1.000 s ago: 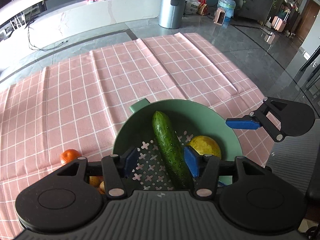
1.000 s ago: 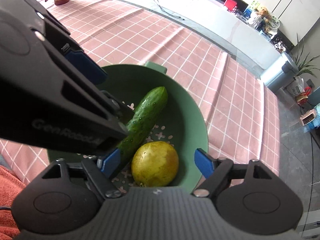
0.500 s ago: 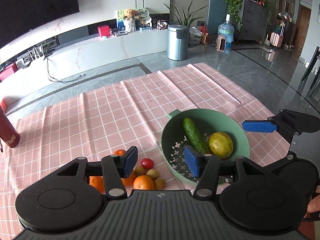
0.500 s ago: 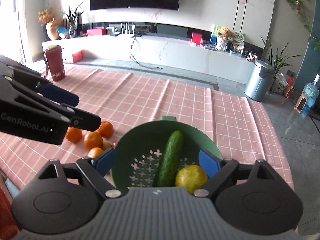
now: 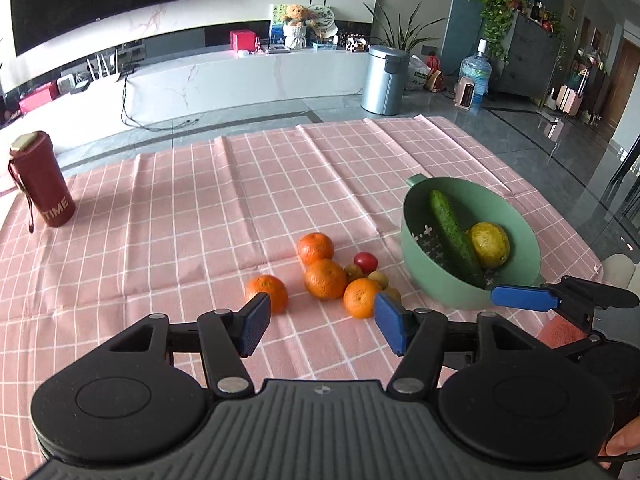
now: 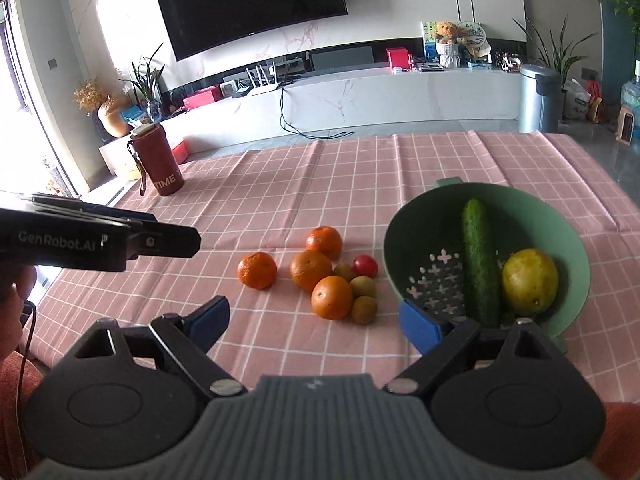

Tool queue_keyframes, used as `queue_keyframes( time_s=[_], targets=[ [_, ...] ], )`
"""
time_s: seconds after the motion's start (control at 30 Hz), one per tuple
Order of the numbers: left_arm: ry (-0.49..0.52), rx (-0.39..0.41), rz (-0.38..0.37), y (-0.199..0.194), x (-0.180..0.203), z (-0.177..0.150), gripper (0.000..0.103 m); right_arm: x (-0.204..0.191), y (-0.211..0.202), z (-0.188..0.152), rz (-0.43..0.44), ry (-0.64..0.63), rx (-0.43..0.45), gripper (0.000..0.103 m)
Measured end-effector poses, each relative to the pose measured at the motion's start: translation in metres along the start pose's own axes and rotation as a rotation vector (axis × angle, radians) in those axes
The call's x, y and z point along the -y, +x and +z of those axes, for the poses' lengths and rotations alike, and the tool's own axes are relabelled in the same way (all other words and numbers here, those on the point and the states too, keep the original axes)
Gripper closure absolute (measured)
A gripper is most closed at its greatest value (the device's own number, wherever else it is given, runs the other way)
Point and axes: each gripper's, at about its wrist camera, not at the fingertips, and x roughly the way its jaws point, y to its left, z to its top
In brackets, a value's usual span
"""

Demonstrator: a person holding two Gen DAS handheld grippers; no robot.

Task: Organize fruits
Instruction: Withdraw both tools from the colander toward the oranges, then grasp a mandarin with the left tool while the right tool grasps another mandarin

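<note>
Fruits: four oranges (image 6: 331, 297), three kiwis (image 6: 363, 309), one tomato (image 6: 365, 265); both grippers gape empty, left widening.

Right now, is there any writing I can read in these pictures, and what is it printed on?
"TIME": on the red bottle standing on the checked cloth.
"GenRobot.AI": on the side of the left gripper, seen from the right wrist view.
Boxes and pictures on the far white counter: too small to read.

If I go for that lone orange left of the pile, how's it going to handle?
The lone orange looks round and sits free on the flat tablecloth, so a nudge would probably roll it. Its dimpled peel should grip reasonably. It looks firm, though hard squeezing might bruise it.
</note>
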Motion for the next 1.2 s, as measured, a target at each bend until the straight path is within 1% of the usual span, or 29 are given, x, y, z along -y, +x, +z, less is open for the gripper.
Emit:
queue_keyframes(
  time_s=[0.1, 0.17, 0.2, 0.27, 0.3, 0.37, 0.5, 0.57, 0.63, 0.73, 0.83, 1.0, 1.1, 1.17, 1.2],
  targets=[
    [0.007, -0.005, -0.005, 0.007, -0.008, -0.007, 0.033, -0.005, 0.008, -0.008, 0.0, 0.018, -0.013, 0.021],
    [0.019, -0.005, 0.005, 0.013, -0.012, -0.013, 0.033, -0.006, 0.015, -0.012, -0.002, 0.035, -0.022, 0.032],
    [0.025, -0.002, 0.011, 0.016, -0.013, -0.014, 0.033, -0.006, 0.018, -0.013, -0.008, 0.035, -0.025, 0.033],
    [0.034, -0.005, 0.029, 0.024, -0.015, -0.017, 0.034, -0.009, 0.026, -0.015, -0.023, 0.025, -0.023, 0.039],
    [0.036, -0.004, 0.035, 0.029, -0.017, -0.018, 0.035, -0.01, 0.029, -0.015, -0.024, 0.018, -0.023, 0.041],
    [0.038, -0.001, 0.034, 0.039, -0.02, -0.02, 0.038, -0.014, 0.036, -0.016, -0.036, -0.006, -0.024, 0.048],
    [0.035, 0.007, 0.045, 0.055, -0.028, -0.022, 0.039, -0.022, 0.05, -0.015, -0.097, -0.065, -0.032, 0.056],
    [0.043, 0.012, 0.047, 0.062, -0.029, -0.023, 0.039, -0.027, 0.057, -0.012, -0.119, -0.098, -0.024, 0.066],
    [0.041, 0.016, 0.053, 0.069, -0.031, -0.024, 0.039, -0.031, 0.065, -0.011, -0.146, -0.135, -0.022, 0.072],
    [0.03, 0.029, 0.057, 0.08, -0.035, -0.027, 0.039, -0.031, 0.078, -0.01, -0.175, -0.138, -0.044, 0.073],
    [0.028, 0.007, 0.063, 0.091, -0.036, -0.028, 0.039, -0.029, 0.088, -0.01, -0.203, -0.132, -0.061, 0.073],
    [0.03, 0.011, 0.094, 0.104, -0.038, -0.027, 0.039, -0.031, 0.102, -0.008, -0.253, -0.16, -0.067, 0.069],
    [0.019, 0.007, 0.092, 0.11, -0.039, -0.025, 0.039, -0.034, 0.112, -0.008, -0.274, -0.183, -0.091, 0.065],
    [0.023, -0.002, 0.1, 0.115, -0.039, -0.025, 0.038, -0.034, 0.117, -0.008, -0.301, -0.191, -0.098, 0.057],
    [0.026, -0.005, 0.105, 0.117, -0.039, -0.025, 0.038, -0.034, 0.118, -0.008, -0.304, -0.191, -0.1, 0.056]
  ],
)
